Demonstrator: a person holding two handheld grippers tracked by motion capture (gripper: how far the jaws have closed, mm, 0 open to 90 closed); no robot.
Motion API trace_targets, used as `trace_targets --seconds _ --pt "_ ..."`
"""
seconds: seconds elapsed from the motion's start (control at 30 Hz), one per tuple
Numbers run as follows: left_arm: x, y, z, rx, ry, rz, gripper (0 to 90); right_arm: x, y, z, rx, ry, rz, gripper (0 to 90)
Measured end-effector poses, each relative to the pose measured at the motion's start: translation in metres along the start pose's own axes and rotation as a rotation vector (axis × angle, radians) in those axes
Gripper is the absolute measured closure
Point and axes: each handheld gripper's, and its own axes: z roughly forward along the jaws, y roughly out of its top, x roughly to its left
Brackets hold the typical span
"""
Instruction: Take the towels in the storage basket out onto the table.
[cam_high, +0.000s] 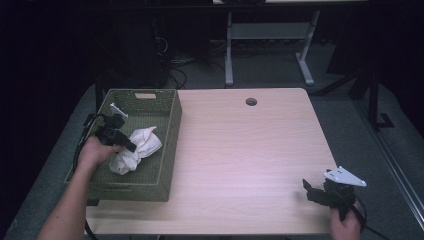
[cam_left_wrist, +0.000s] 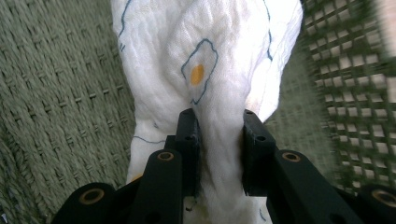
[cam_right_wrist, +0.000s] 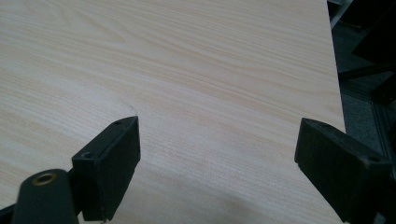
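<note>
White cloth (cam_high: 136, 149) sits bunched in the green woven basket (cam_high: 170, 125), the left gripper (cam_left_wrist: 218, 135) clamped on a fold. Best lift straight up, clear of the rim. Right gripper (cam_right_wrist: 217, 154) hangs wide apart over the table (cam_high: 240, 150).

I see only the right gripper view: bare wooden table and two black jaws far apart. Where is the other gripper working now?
Observer: The left gripper is inside a green woven basket at the table's left edge.
Operator: Does it hold something there?
Observer: Yes, its jaws are closed on a bunched white cloth.
Operator: Is the cloth plain white?
Observer: No, the left gripper view shows blue outlines and an orange spot printed on it.
Operator: And where is my right gripper on the table?
Observer: The right gripper is near the front right corner, open, with nothing between its jaws.
</note>
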Motion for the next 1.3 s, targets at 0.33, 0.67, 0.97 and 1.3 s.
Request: trace_targets --seconds 0.33,0.67,0.97,1.3 --pt "0.004 -0.010 -0.039 -0.126 -0.097 -0.010 72.1 0.001 0.001 0.000 -0.001 -0.003 -0.004 13.9" --pt "0.002 -0.014 -0.052 -0.170 -0.130 0.005 72.0 0.001 0.001 0.000 -0.002 -0.005 0.001 13.9" --pt "-0.002 -0.013 -0.060 -0.201 -0.161 0.016 71.9 0.000 0.002 -0.002 -0.008 -0.006 0.000 13.9" --pt "-0.005 -0.013 -0.069 -0.238 -0.210 0.015 71.9 0.000 0.002 -0.002 -0.012 -0.009 0.001 13.9"
